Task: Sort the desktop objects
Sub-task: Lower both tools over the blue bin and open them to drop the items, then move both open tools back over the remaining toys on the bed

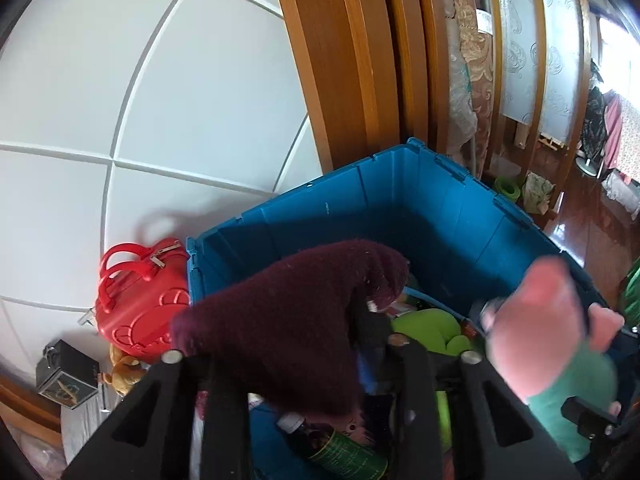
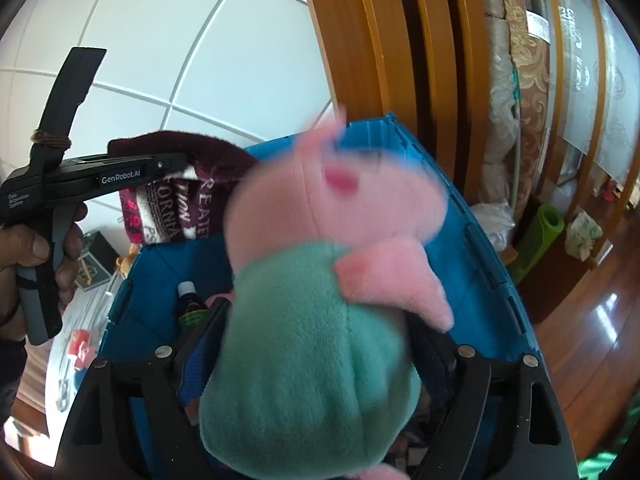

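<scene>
A dark maroon knitted cloth [image 1: 280, 332] with white lettering [image 2: 176, 216] lies across my left gripper [image 1: 304, 344] above the blue crate [image 1: 400, 208]. The left jaws stand a little apart and do not pinch it. A plush pig in a green dress [image 2: 308, 360], its pink head blurred, sits between the fingers of my right gripper [image 2: 320, 316] over the same crate [image 2: 480, 260]. Those jaws stand wide and I see no pad pressing on it. In the left wrist view the pig [image 1: 540, 320] is at the right.
Inside the crate lie a dark bottle with a green label [image 1: 336, 448], a green plush [image 1: 424, 328] and other items. A red hard case [image 1: 140, 296], a small teddy [image 1: 124, 372] and a black box [image 1: 66, 376] stand left of the crate. A wooden door frame [image 2: 380, 60] rises behind.
</scene>
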Available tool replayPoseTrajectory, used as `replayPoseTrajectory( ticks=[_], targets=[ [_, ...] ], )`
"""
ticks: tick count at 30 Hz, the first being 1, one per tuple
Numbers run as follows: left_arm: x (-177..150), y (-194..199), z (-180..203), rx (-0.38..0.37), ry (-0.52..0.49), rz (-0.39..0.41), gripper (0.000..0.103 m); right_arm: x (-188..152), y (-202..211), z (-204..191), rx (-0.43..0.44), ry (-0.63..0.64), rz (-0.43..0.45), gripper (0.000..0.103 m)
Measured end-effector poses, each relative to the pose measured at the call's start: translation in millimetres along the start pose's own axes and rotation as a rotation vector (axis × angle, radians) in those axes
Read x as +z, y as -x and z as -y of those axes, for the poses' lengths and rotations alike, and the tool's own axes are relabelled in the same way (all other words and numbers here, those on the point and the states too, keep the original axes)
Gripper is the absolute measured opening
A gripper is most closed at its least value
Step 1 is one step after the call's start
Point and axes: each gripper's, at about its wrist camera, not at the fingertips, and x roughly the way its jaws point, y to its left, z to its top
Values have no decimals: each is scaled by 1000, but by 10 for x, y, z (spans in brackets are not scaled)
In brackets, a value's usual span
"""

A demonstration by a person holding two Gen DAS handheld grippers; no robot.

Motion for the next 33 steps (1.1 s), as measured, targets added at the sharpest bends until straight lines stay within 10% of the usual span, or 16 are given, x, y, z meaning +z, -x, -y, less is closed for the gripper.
replayPoseTrajectory(
  ticks=[4,20,33],
  targets=[
    [-33,60,-29,21,-1,23,59,25,5,-61,0,7,5,84],
    [-631,619,-755,87,125,47,59,-51,148,-796,30,104,-3,84],
    [-1940,1126,-1953,180,301,-6,59,-332,36,-2282,132,281,-56,84]
  ],
)
